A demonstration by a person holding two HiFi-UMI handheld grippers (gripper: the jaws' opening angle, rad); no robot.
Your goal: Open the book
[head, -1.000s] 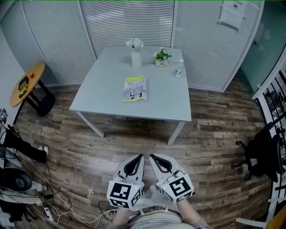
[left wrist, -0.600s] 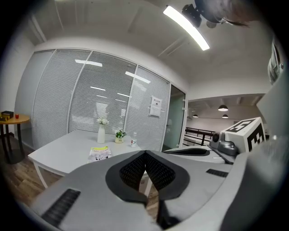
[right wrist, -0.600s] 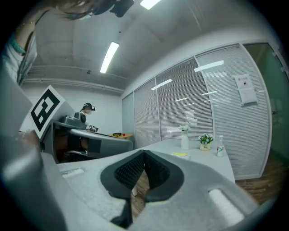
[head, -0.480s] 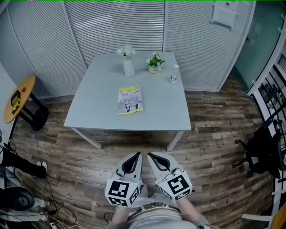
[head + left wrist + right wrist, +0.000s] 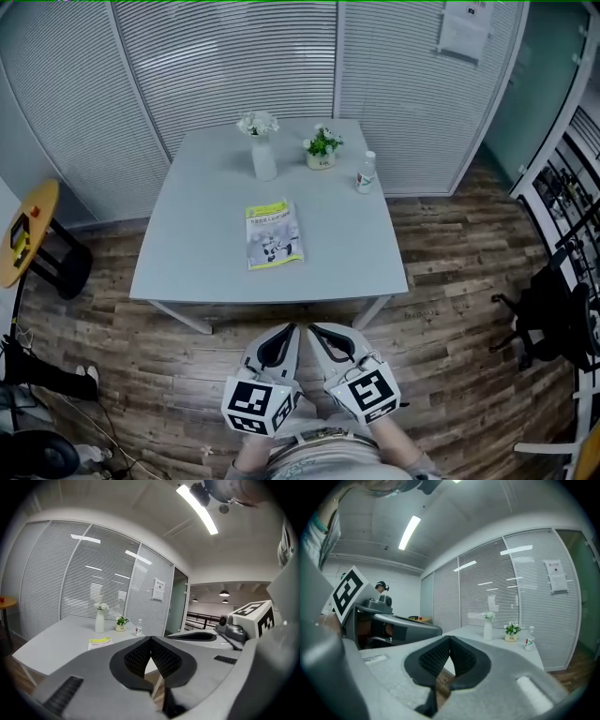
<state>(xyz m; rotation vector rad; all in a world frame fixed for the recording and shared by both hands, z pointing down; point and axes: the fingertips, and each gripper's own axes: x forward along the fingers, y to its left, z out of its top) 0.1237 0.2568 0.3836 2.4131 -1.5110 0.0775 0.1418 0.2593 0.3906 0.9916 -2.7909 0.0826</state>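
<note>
A closed book with a yellow-green and white cover lies flat near the middle of the grey table; the left gripper view shows the book far ahead on the tabletop. My left gripper and right gripper hang side by side over the wooden floor, short of the table's near edge and well apart from the book. In the left gripper view the left gripper has its jaws closed tip to tip with nothing between them. The right gripper looks the same in its own view.
At the table's far side stand a white vase with flowers, a small potted plant and a small bottle. A round yellow side table is at the left, a black office chair at the right, and blinds behind.
The table and book have come nearer and lower in the head view as I moved toward them. Both grippers stay shut and side by side.
</note>
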